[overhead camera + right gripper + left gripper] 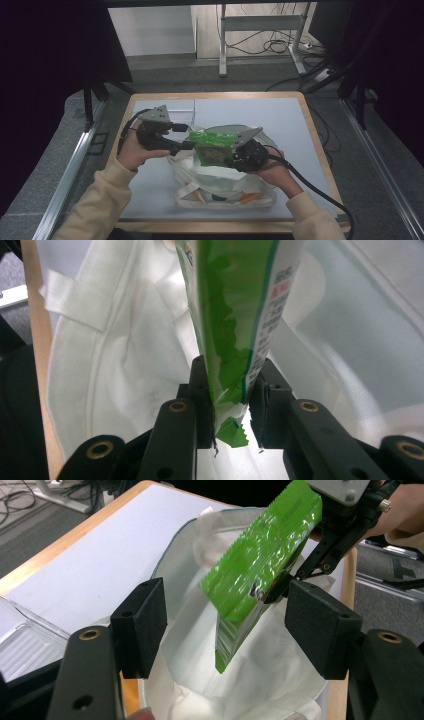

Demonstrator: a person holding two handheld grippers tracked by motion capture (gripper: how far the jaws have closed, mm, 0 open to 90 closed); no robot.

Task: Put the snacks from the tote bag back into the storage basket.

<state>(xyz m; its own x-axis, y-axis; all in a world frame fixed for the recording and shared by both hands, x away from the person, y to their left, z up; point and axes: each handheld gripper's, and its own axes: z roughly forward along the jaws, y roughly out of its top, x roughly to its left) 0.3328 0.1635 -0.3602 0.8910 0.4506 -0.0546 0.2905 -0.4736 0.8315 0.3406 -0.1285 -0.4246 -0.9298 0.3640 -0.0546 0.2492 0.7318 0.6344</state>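
Right gripper (231,156) clamped on green snack packet (214,149), jaws pinching its crimped end; in right gripper view packet (235,315) rises straight up from between the jaws, red and black print down one edge. Held above open mouth of white cloth bag (220,182), mid-table, slightly near of centre. In left gripper view packet (260,565) hangs tilted, upper end at right gripper (280,587) top right, lower crimped end pointing down into the bag opening (200,625).

Left gripper (187,145) jaws apart, nothing between pads; pads (142,625) flank the packet in its own view without touching it, packet further off than the jaws. Sits just left of the packet in high view, pointing right toward it, held by left hand (131,152). Right hand (272,172) grips right gripper from the near right side. Cream sleeves (95,210) coming in from near edge.

Bag lies on grey mat (280,120) over wood-edged table (315,130); bag already holds items, orange shapes (250,198) showing through fabric at near end, cannot tell what. Bag handle strap (75,302) visible at left in right gripper view. Clear plastic tray (22,640) at left edge of left gripper view, on the mat beside the bag. Black cable (320,192) trails from right gripper off to near right
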